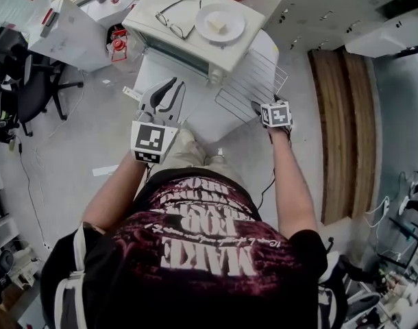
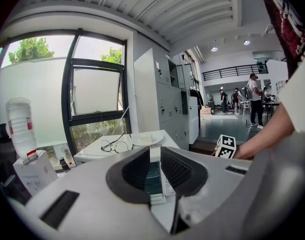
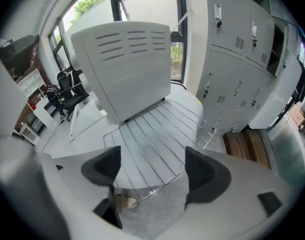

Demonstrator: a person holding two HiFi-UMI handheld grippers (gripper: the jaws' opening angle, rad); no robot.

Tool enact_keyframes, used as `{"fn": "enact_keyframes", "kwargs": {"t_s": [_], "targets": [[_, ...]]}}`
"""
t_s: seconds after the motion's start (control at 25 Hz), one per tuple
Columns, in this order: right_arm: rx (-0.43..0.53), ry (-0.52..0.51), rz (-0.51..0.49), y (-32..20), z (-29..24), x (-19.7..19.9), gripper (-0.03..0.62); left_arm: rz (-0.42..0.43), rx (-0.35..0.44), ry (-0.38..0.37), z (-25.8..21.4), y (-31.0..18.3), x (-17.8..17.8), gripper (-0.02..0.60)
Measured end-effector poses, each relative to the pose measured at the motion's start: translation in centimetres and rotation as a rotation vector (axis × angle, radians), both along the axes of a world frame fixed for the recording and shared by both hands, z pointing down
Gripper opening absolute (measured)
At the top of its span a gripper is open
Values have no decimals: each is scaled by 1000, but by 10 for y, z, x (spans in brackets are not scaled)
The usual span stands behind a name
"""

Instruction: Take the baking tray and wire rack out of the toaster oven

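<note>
The white toaster oven (image 1: 195, 36) (image 3: 127, 64) (image 2: 87, 155) stands on a white table (image 1: 195, 115). To its right the wire rack (image 1: 253, 81) (image 3: 152, 129) lies flat on the table, outside the oven. My right gripper (image 1: 260, 107) (image 3: 152, 156) hangs open just above the rack's near edge, its pads clear of the wire. In front of the oven's mouth my left gripper (image 1: 176, 84) (image 2: 152, 151) is open and empty, and points into it. I cannot make out the baking tray in any view.
Glasses (image 1: 175, 19) and a white plate (image 1: 220, 22) lie on the oven's top. Office chairs (image 1: 38, 81) stand at the left. Grey lockers (image 3: 232, 49) and a wooden floor strip (image 1: 346, 115) are at the right. People stand far off in the left gripper view.
</note>
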State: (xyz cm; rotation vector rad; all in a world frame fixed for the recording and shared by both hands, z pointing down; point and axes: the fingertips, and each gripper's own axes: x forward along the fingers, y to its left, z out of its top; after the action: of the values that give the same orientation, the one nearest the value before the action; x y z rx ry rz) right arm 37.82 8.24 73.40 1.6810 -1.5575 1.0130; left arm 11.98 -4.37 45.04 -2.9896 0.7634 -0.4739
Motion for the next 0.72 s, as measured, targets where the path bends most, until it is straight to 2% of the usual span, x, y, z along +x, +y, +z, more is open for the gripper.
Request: {"fn": "enact_keyframes", "kwargs": {"t_s": [0.12, 0.2, 0.24, 0.28, 0.36, 0.56, 0.72], "targets": [[40, 49, -54, 2, -32, -21, 280, 2, 8, 18, -8, 8, 3, 69], [65, 117, -109, 1, -50, -33, 227, 7, 15, 27, -13, 16, 4, 69], [80, 146, -134, 0, -59, -39, 168, 8, 19, 30, -16, 20, 4, 69], [98, 167, -152, -1, -68, -44, 137, 8, 23, 33, -18, 24, 4, 69], [128, 186, -176, -3, -84, -55, 5, 2, 31, 36, -22, 32, 1, 69], [181, 115, -214, -8, -108, -90, 3, -40, 40, 27, -23, 49, -23, 69], [160, 118, -187, -12, -116, -110, 3, -70, 45, 18, -23, 53, -46, 69]]}}
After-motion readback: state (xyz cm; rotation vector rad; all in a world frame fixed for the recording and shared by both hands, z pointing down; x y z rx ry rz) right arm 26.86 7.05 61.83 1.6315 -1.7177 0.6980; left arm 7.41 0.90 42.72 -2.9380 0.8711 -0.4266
